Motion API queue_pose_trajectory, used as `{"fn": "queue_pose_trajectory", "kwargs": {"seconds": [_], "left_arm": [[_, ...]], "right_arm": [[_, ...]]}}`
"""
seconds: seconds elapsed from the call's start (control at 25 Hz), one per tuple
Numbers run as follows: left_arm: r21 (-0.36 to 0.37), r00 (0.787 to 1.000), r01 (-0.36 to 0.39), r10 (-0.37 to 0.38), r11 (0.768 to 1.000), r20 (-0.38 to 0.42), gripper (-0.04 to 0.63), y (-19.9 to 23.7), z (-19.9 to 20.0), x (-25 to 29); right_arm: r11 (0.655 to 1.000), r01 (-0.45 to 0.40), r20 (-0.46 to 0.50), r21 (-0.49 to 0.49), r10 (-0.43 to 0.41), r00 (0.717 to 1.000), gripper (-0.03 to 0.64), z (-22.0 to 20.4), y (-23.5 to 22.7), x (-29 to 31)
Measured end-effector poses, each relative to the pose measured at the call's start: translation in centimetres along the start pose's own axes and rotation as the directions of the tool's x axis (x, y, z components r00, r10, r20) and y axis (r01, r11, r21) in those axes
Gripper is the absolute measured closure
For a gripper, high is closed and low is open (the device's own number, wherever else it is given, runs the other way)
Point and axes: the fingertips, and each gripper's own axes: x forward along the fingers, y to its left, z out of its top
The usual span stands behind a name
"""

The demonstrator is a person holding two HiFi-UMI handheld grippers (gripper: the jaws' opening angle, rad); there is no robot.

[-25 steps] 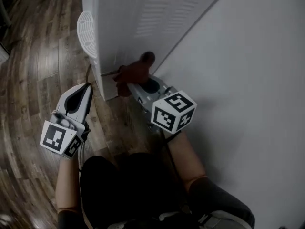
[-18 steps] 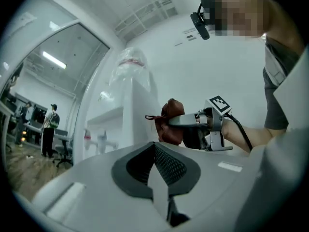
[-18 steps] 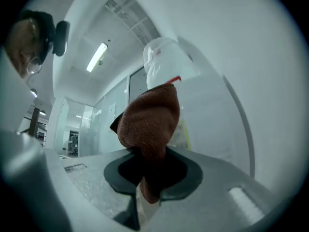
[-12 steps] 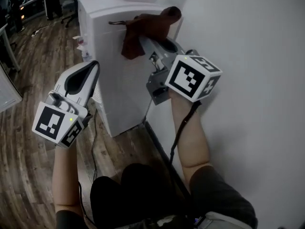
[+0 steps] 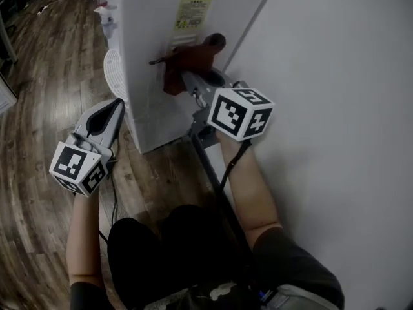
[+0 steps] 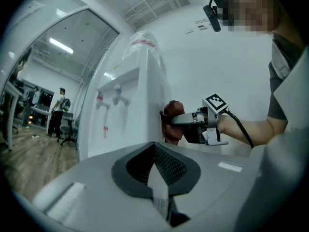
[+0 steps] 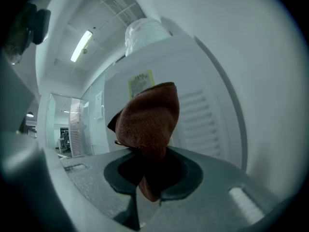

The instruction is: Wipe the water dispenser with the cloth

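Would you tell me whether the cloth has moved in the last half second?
Yes: the cloth has slid down from the water dispenser's top edge to just below its yellow label.

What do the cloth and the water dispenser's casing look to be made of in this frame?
Cloth: soft, fuzzy fabric, probably microfibre or terry. It is reddish-brown with a napped surface and bunches in limp folds.
Water dispenser: the casing is smooth, white and fairly matte, either painted sheet metal or plastic; the look does not settle which. The flat panel has moulded or pressed vent slats.
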Motion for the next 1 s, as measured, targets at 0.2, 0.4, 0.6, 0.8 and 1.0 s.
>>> {"fn": "queue_pose_trajectory", "kwargs": {"seconds": [0.2,0.4,0.6,0.8,1.0], "left_arm": [[-0.107,0.995,-0.037,0.027,0.994,-0.096,0.583,1.7,-11.4,-1.9],[-0.239,0.985,-0.060,0.019,0.969,-0.173,0.583,1.9,-21.1,-3.8],[-0.296,0.971,-0.040,-0.032,0.954,-0.236,0.583,0.2,-27.9,-4.4],[-0.345,0.957,-0.058,-0.046,0.937,-0.287,0.583,-0.8,-31.7,-4.9],[-0.337,0.951,-0.038,-0.070,0.941,-0.302,0.583,-1.5,-31.7,-5.1]], "right_arm": [[0.996,0.040,-0.124,0.086,-0.029,0.992,0.558,-10.5,-2.7,0.2],[0.991,0.122,-0.325,0.061,-0.096,0.941,0.558,-22.3,-6.5,-0.2],[0.988,0.151,-0.469,0.037,-0.116,0.876,0.558,-31.7,-9.0,0.0],[0.985,0.171,-0.636,0.032,-0.112,0.764,0.558,-40.8,-9.3,-0.8],[0.985,0.174,-0.706,0.013,-0.114,0.699,0.558,-44.4,-8.8,-2.9]]}}
